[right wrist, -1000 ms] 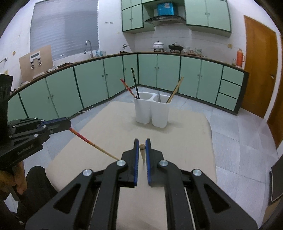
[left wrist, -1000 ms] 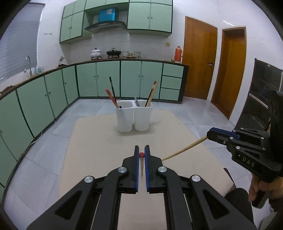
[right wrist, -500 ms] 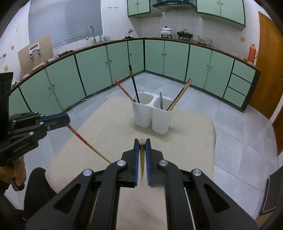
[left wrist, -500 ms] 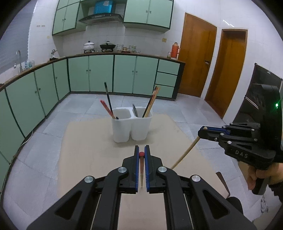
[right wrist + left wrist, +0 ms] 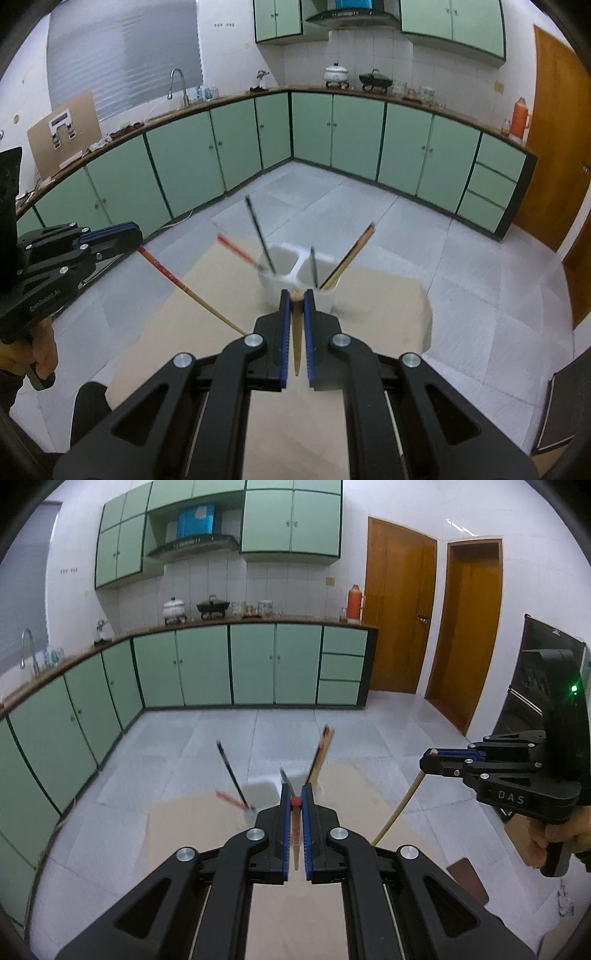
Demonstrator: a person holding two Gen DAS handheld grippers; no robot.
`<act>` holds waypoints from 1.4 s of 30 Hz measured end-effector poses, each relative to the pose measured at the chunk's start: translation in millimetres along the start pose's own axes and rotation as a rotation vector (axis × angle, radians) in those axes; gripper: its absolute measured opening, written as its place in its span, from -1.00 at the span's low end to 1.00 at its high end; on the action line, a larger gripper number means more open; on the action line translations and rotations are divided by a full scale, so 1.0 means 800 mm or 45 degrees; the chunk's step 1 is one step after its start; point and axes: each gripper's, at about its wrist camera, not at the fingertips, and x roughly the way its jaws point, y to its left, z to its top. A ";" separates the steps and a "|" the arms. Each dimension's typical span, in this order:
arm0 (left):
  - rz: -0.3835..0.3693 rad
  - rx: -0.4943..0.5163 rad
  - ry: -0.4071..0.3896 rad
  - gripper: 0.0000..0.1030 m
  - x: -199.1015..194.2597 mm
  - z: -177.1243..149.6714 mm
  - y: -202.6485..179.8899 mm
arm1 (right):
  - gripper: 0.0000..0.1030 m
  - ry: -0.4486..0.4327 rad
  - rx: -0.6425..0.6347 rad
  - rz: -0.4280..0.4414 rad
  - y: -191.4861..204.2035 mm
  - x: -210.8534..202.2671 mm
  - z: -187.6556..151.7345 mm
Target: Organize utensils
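A white two-compartment utensil holder (image 5: 295,275) stands on a beige table (image 5: 229,295); it holds several chopsticks and a dark utensil. In the left wrist view the holder (image 5: 264,790) is partly hidden behind my fingers. My left gripper (image 5: 295,803) is shut on a red-tipped chopstick (image 5: 295,830); it also shows in the right wrist view (image 5: 136,240), with the chopstick (image 5: 184,291) slanting down. My right gripper (image 5: 295,297) is shut on a plain wooden chopstick (image 5: 296,343); it also shows in the left wrist view (image 5: 428,758), the chopstick (image 5: 399,808) hanging down.
Green kitchen cabinets (image 5: 229,664) with a worktop run along the far and left walls. Wooden doors (image 5: 399,616) stand at the right. The table's right edge (image 5: 428,325) drops to a tiled floor. A dark chair (image 5: 561,410) is at the lower right.
Both grippers have moved forward and upward toward the holder, which now sits just ahead of the fingertips and looks blurred. Both chopsticks stay gripped and hang more steeply.
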 end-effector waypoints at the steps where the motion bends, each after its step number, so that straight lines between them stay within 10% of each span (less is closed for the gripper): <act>1: 0.008 0.004 -0.006 -0.89 0.002 0.011 0.001 | -0.88 -0.010 -0.003 -0.008 -0.001 -0.002 0.012; 15: 0.096 -0.052 -0.041 -0.89 0.095 0.106 0.045 | -0.88 -0.093 0.064 -0.058 -0.034 0.048 0.137; 31: 0.089 -0.149 0.197 -0.88 0.233 0.049 0.094 | -0.77 0.123 0.204 -0.047 -0.073 0.215 0.105; 42: 0.134 -0.134 0.109 0.11 0.196 0.053 0.098 | 0.15 -0.019 0.185 -0.148 -0.079 0.178 0.105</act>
